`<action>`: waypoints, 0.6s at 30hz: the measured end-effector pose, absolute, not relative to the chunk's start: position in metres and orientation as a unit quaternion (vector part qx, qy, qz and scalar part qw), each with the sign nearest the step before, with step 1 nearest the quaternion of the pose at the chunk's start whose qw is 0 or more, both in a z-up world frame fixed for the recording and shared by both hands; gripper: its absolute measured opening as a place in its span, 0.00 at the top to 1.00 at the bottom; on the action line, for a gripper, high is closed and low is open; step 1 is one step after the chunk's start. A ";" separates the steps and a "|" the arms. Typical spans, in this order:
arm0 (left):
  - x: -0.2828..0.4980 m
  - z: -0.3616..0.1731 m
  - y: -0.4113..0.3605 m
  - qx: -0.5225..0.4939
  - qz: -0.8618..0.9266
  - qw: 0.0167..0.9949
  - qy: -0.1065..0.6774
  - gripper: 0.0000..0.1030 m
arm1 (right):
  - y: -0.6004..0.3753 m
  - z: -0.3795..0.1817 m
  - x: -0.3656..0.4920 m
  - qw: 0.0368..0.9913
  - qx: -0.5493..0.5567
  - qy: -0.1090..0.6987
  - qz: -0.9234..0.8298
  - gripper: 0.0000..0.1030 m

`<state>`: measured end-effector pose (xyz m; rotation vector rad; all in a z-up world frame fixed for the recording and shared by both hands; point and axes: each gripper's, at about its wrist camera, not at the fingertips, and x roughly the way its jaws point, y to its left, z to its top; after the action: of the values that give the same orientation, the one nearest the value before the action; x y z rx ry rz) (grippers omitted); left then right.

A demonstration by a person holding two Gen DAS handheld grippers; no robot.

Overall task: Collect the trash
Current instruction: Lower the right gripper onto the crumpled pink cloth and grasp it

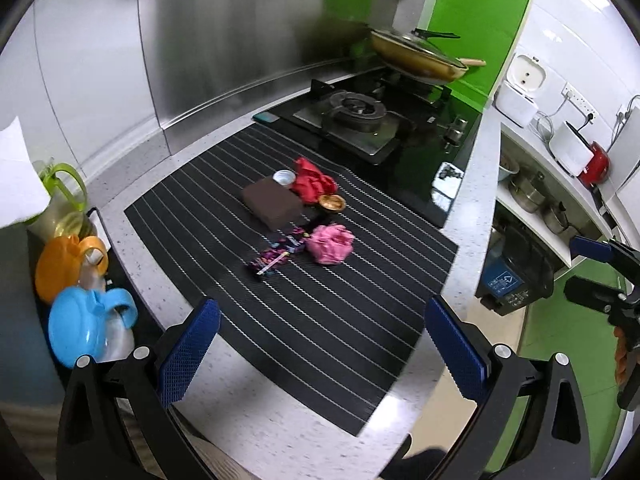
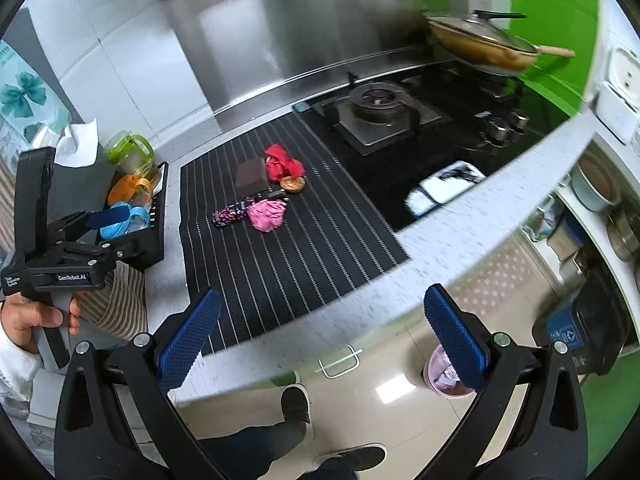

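Trash lies on a black striped mat on the counter: a crumpled pink wad, a crumpled red wad, a purple patterned wrapper, a brown block, a small white cup and a brown round lid. My left gripper hangs open above the mat's near edge, well short of the trash. My right gripper is open over the counter's front edge, holding nothing. A dark bin stands on the floor to the right.
A gas stove with a lidded pan sits behind the mat. A black rack with lidded bottles stands left. A person's feet and a pink bucket are on the floor.
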<state>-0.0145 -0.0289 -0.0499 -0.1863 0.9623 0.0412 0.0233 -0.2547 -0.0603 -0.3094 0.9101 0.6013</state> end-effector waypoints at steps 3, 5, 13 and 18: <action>-0.006 -0.055 -0.016 -0.092 0.021 0.879 0.468 0.05 | -0.230 -0.073 0.036 0.834 -0.160 0.440 0.292 0.03; 0.000 -0.059 -0.007 -0.101 0.023 0.876 0.471 0.05 | -0.217 -0.082 0.044 0.828 -0.167 0.444 0.298 0.03; 0.028 -0.073 0.014 -0.122 0.050 0.868 0.480 0.05 | -0.158 -0.135 0.086 0.786 -0.220 0.473 0.333 0.03; 0.042 -0.088 0.026 -0.142 0.074 0.856 0.491 0.05 | -0.133 -0.159 0.108 0.761 -0.242 0.491 0.348 0.03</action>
<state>0.0421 0.0259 -0.0879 -0.2986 1.0323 0.1561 0.1076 -0.1335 -0.1589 -0.5262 1.0695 0.7584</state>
